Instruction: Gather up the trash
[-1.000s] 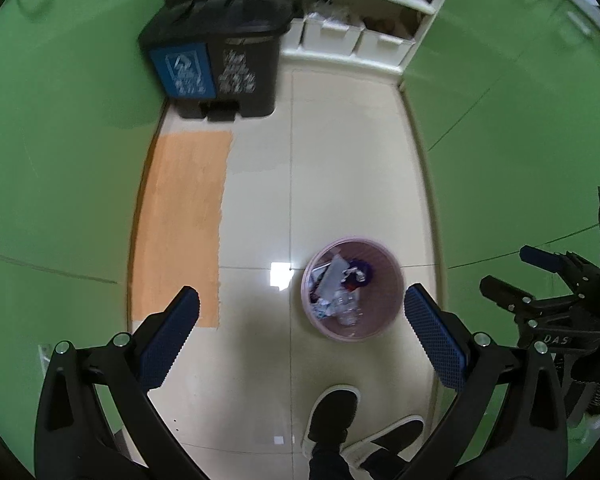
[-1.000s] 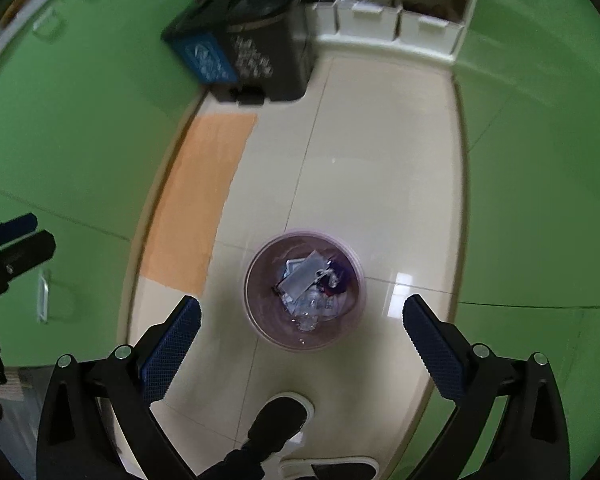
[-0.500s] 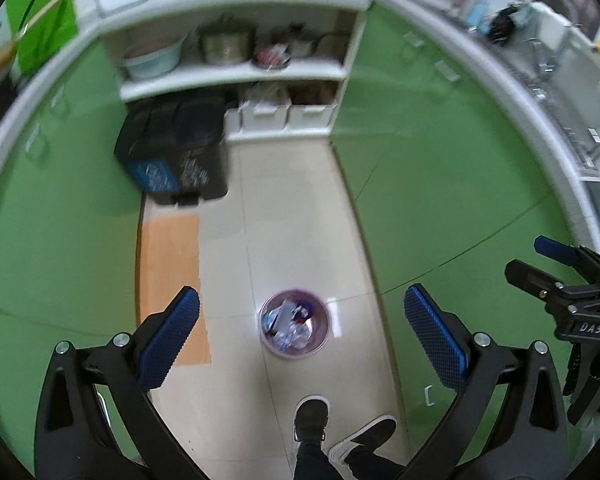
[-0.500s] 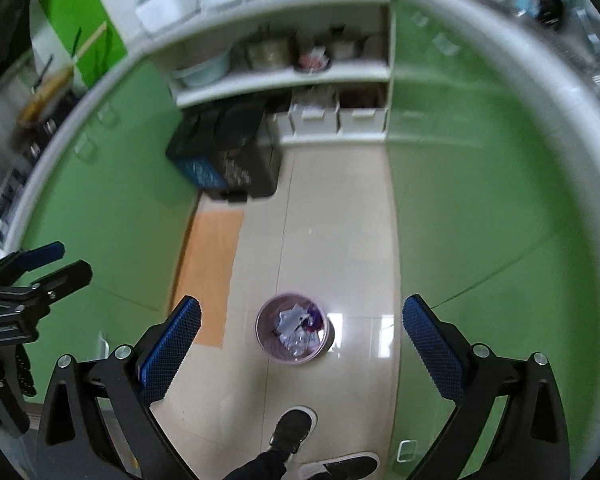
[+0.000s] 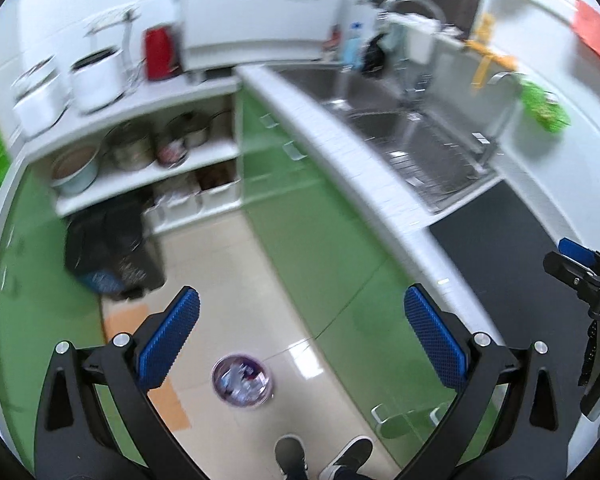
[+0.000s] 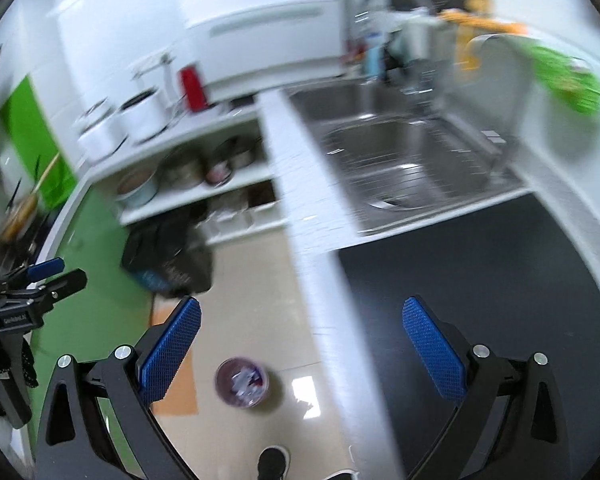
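Observation:
A small pink waste bin (image 5: 242, 379) with crumpled trash inside stands on the tiled floor far below; it also shows in the right wrist view (image 6: 242, 382). My left gripper (image 5: 300, 334) is open and empty, high above the bin. My right gripper (image 6: 300, 334) is open and empty, over the edge of the counter. The right gripper appears at the right edge of the left wrist view (image 5: 592, 276), and the left gripper at the left edge of the right wrist view (image 6: 28, 288). A green snack bag (image 6: 568, 80) lies on the white ledge behind the sink; it also shows in the left wrist view (image 5: 544, 108).
A steel sink (image 5: 412, 136) with a tap sits in the white counter (image 5: 364, 168). A dark mat (image 6: 480, 280) covers the counter by the sink. A black pedal bin (image 5: 112, 252) stands by open shelves (image 5: 140, 168) with pots. Green cabinets line both sides.
Both grippers have risen and tilted up from the floor. The waste bin shrank in view, and the counter, sink and green bag came into view. Both stayed open.

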`<control>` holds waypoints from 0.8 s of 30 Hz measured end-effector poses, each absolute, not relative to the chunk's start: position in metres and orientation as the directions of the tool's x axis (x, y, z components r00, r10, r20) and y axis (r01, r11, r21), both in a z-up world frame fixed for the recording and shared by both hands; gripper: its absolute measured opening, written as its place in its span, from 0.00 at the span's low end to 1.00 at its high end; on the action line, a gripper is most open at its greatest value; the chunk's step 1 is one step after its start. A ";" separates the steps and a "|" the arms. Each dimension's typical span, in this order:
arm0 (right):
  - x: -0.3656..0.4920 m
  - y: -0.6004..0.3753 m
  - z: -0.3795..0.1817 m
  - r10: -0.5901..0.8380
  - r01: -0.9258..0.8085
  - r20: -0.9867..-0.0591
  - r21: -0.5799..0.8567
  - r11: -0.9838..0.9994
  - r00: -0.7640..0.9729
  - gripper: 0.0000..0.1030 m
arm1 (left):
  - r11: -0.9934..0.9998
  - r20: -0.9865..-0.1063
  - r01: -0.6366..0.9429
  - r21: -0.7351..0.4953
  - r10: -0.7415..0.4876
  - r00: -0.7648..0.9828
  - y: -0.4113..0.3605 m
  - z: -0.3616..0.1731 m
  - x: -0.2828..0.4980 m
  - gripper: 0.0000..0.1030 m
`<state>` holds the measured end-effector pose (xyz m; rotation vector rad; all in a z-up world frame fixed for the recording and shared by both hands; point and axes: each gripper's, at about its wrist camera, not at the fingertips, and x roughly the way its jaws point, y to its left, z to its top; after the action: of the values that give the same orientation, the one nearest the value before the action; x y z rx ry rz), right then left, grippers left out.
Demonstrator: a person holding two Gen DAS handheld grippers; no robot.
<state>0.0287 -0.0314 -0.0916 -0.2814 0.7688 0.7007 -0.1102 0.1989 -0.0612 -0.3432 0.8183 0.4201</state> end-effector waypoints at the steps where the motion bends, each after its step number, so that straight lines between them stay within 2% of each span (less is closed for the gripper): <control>1: 0.033 -0.044 -0.086 0.467 -0.656 -0.714 0.014 0.755 0.522 0.94 | 0.877 -0.754 -0.463 -0.131 0.215 0.620 0.191 -0.057 -0.100 0.97; 14: 0.039 -0.192 -0.049 0.325 -0.422 -0.669 0.019 0.906 0.668 0.94 | 0.980 -0.734 -0.160 -0.114 0.025 0.679 0.086 -0.021 0.001 0.97; 24: 0.031 -0.234 -0.038 0.289 -0.386 -0.674 0.007 0.922 0.680 0.94 | 0.996 -0.762 -0.040 -0.078 -0.034 0.646 0.042 -0.021 0.028 0.97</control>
<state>0.0312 -0.2336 -0.0381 -0.1401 0.7310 0.3806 0.0277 0.0420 -0.0207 -0.0907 0.8682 0.0036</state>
